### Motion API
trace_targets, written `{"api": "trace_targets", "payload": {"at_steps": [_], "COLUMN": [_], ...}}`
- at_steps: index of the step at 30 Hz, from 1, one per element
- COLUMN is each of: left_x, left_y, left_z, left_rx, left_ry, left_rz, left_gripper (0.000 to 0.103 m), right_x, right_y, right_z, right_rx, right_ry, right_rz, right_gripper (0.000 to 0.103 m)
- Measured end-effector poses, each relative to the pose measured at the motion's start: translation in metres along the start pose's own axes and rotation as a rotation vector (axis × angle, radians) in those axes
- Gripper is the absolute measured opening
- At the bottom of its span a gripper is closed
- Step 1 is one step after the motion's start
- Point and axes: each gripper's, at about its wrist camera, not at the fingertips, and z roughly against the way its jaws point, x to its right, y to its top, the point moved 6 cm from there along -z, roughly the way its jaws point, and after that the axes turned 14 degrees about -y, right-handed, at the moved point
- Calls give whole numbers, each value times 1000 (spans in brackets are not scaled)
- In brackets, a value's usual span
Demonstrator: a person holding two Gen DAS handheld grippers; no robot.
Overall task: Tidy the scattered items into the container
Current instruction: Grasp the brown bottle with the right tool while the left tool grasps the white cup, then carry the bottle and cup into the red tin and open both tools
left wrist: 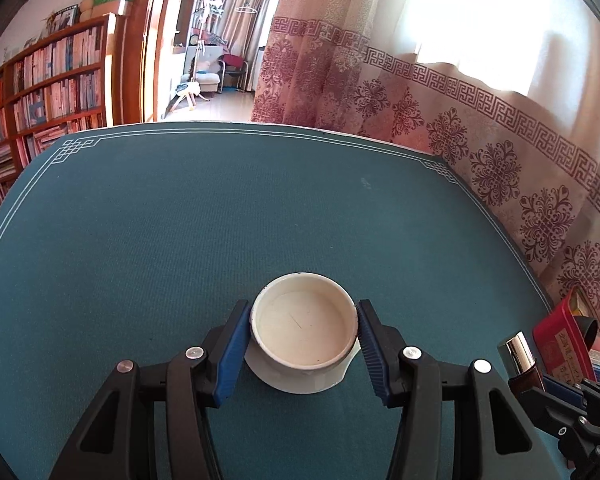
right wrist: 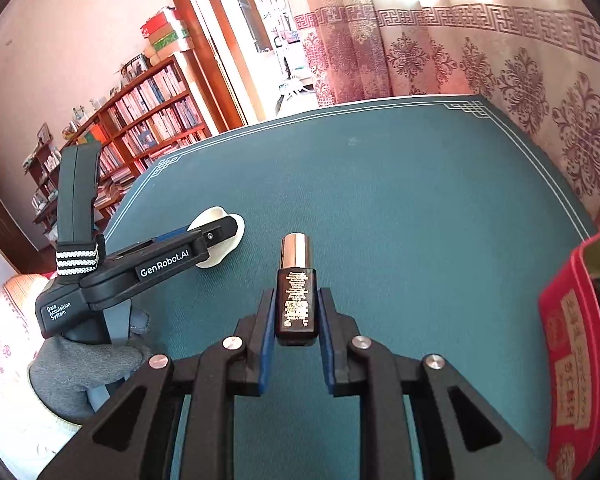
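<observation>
My left gripper (left wrist: pixel 303 310) is shut on a round white cup-like jar (left wrist: pixel 304 330), its blue pads pressing the rim on both sides, just over the green table mat (left wrist: pixel 180 220). My right gripper (right wrist: pixel 296 300) is shut on a small dark bottle (right wrist: pixel 297 300) with gold lettering and a shiny metal cap, held up off the mat. The bottle (left wrist: pixel 520 354) also shows at the right edge of the left wrist view. A red box (right wrist: pixel 572 360), the container, stands at the right edge of the table; it appears too in the left wrist view, red box (left wrist: pixel 560 336).
The left gripper body (right wrist: pixel 140 268) and a grey-gloved hand (right wrist: pixel 80 368) lie to the left in the right wrist view, with the white jar (right wrist: pixel 220 240) at its tip. A patterned curtain (left wrist: pixel 480 140) hangs behind the table; a bookshelf (left wrist: pixel 40 92) stands far left.
</observation>
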Motion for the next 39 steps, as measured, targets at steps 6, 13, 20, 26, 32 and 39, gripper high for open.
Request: {"api": "trace_targets", "payload": {"at_steps": [6, 13, 20, 26, 32, 39], "left_x": [65, 147, 231, 281, 310, 329], "left_y": [-16, -31, -49, -69, -76, -84], "left_z": [2, 0, -8, -18, -24, -31], "left_rx": [-17, -38, -66, -109, -131, -154], "left_ry": [-86, -177, -279, -331, -354, -377], "left_rz": [-63, -137, -227, -290, -330, -353], "left_gripper": [54, 54, 54, 54, 54, 54], "right_x": [43, 100, 176, 222, 238, 242], "right_y": [-12, -30, -52, -71, -82, -86], "right_z": [44, 91, 133, 150, 153, 151], "right_rx": [67, 129, 179, 188, 191, 186], "right_ry": [-32, -76, -174, -224, -261, -281], "right_rz": [-64, -135, -222, -285, -276, -261], "right_gripper": [22, 22, 22, 22, 22, 22]}}
